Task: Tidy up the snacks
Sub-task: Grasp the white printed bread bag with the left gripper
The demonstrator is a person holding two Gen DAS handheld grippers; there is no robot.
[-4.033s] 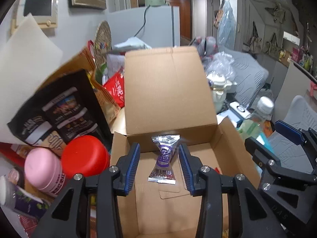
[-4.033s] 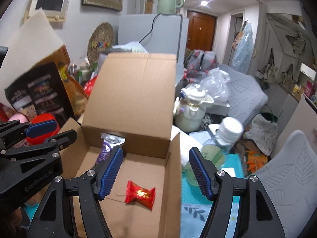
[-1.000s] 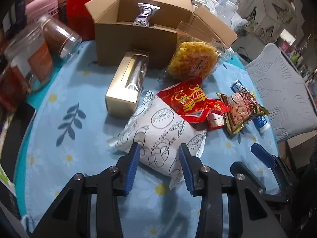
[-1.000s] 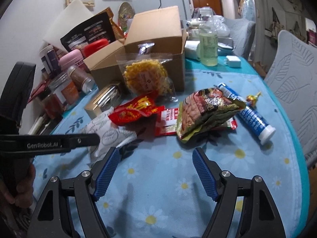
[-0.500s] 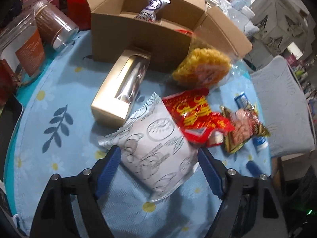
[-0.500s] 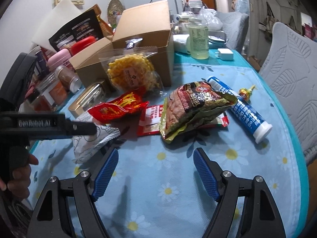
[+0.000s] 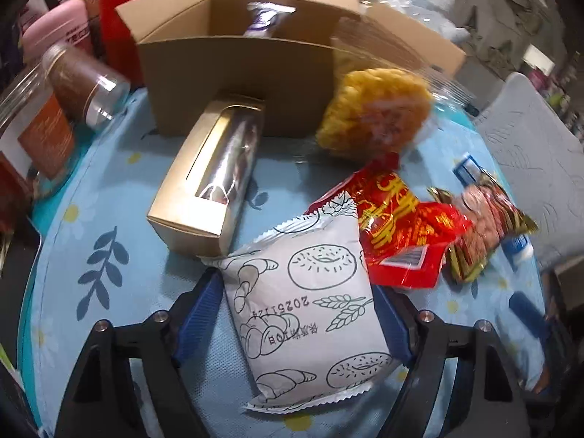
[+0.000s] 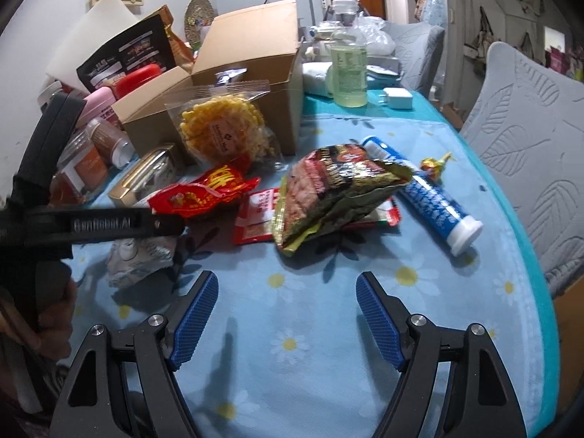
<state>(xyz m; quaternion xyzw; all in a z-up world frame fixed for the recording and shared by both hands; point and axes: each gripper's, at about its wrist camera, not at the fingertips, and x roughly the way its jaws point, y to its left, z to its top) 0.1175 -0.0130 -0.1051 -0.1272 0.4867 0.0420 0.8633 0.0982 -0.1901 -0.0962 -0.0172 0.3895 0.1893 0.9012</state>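
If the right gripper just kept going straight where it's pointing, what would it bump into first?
Probably the blue daisy tablecloth first, since the right gripper tilts downward with nothing between its open jaws. Past that lies the green-gold snack bag, though depth is hard to judge.

My left tongs (image 7: 295, 317) cover the sides of the white bread packet (image 7: 310, 314), so I cannot tell whether the closing pads touch it, and the cardboard box (image 7: 237, 84) wall hides most of the purple sachet (image 7: 264, 18).
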